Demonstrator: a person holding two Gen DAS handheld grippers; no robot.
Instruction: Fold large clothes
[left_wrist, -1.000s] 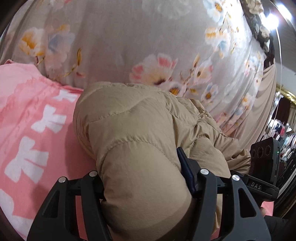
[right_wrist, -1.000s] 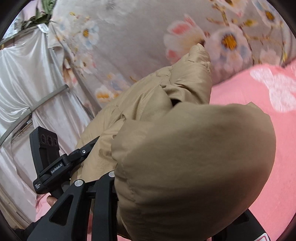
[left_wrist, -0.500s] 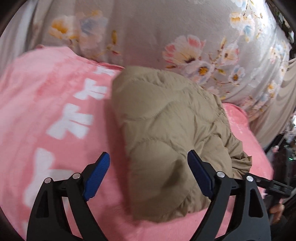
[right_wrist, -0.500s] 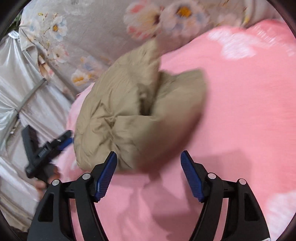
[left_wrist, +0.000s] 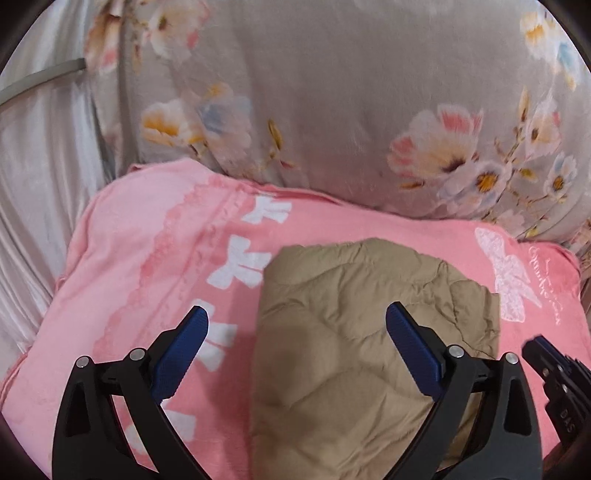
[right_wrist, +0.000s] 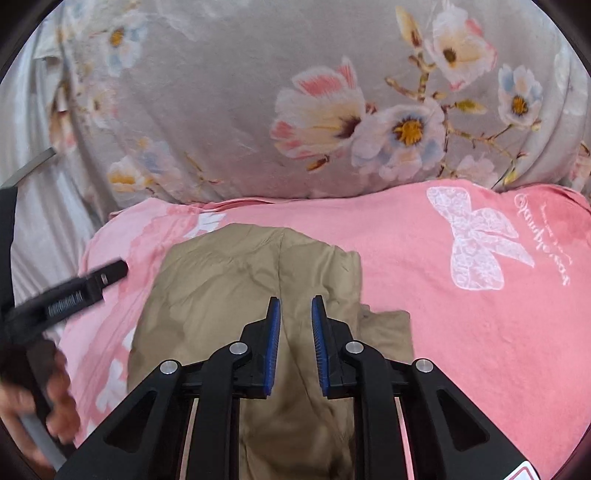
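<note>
A tan quilted puffer jacket (left_wrist: 354, 339) lies folded into a compact bundle on a pink blanket (left_wrist: 155, 266). It also shows in the right wrist view (right_wrist: 236, 288). My left gripper (left_wrist: 297, 321) is open wide and empty, hovering over the jacket's left half. My right gripper (right_wrist: 295, 306) is above the jacket's middle, its blue pads close together with a narrow gap and nothing between them. The left gripper also shows at the left in the right wrist view (right_wrist: 74, 291), and the right gripper at the right edge of the left wrist view (left_wrist: 554, 373).
A large grey floral cushion (left_wrist: 332, 92) rises behind the blanket, also in the right wrist view (right_wrist: 295, 92). Pale satin drapery (left_wrist: 40, 184) hangs at the left. The blanket (right_wrist: 480, 295) has white bow prints right of the jacket.
Both grippers let go of the jacket, which dropped onto the blanket as a folded bundle. Both pulled back above it. The right gripper then narrowed to nearly shut.
</note>
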